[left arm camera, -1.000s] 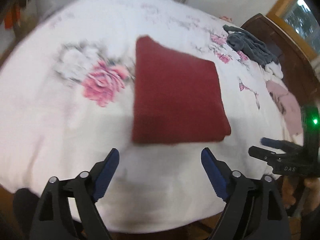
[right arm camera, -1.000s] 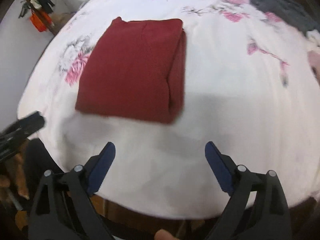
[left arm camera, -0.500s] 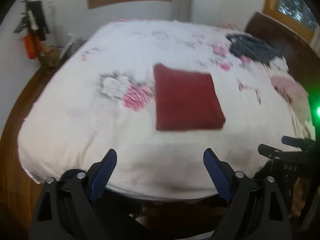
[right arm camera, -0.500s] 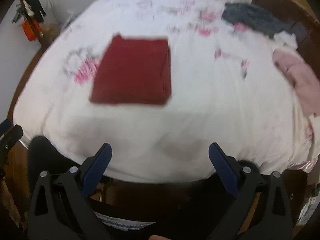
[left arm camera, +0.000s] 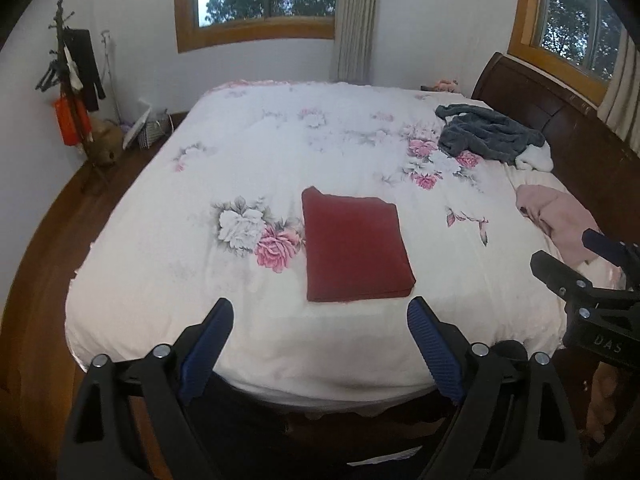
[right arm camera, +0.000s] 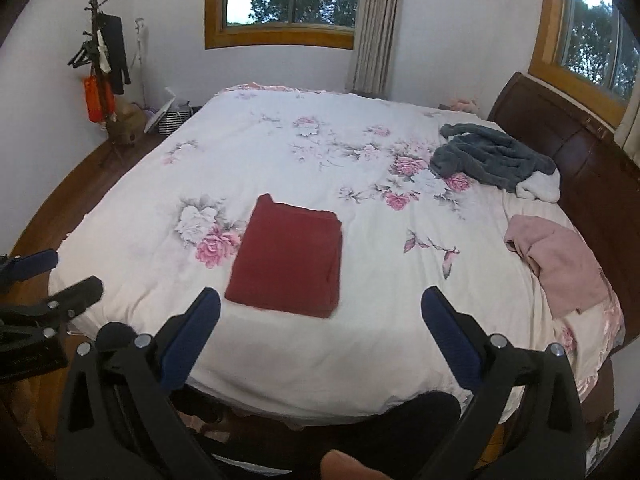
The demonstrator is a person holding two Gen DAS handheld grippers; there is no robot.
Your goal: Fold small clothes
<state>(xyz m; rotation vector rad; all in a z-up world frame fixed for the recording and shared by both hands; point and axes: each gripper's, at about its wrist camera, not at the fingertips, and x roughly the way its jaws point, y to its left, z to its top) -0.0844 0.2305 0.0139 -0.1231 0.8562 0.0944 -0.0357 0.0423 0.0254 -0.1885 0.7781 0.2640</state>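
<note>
Cloth [left arm camera: 354, 250], dark red, folded square, lies flat on bed [left arm camera: 280, 152] ahead of L gripper [left arm camera: 320, 338] & R gripper [right arm camera: 320, 326]; both released, holding nothing.

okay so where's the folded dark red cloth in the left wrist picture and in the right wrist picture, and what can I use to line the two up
Left wrist: the folded dark red cloth lies just right of centre on the bed, beyond the open jaws.
Right wrist: the folded dark red cloth lies left of centre, nearer the left-hand finger.
Shared landmark: the pink and white flower print touches the cloth's left edge in both views.
</note>
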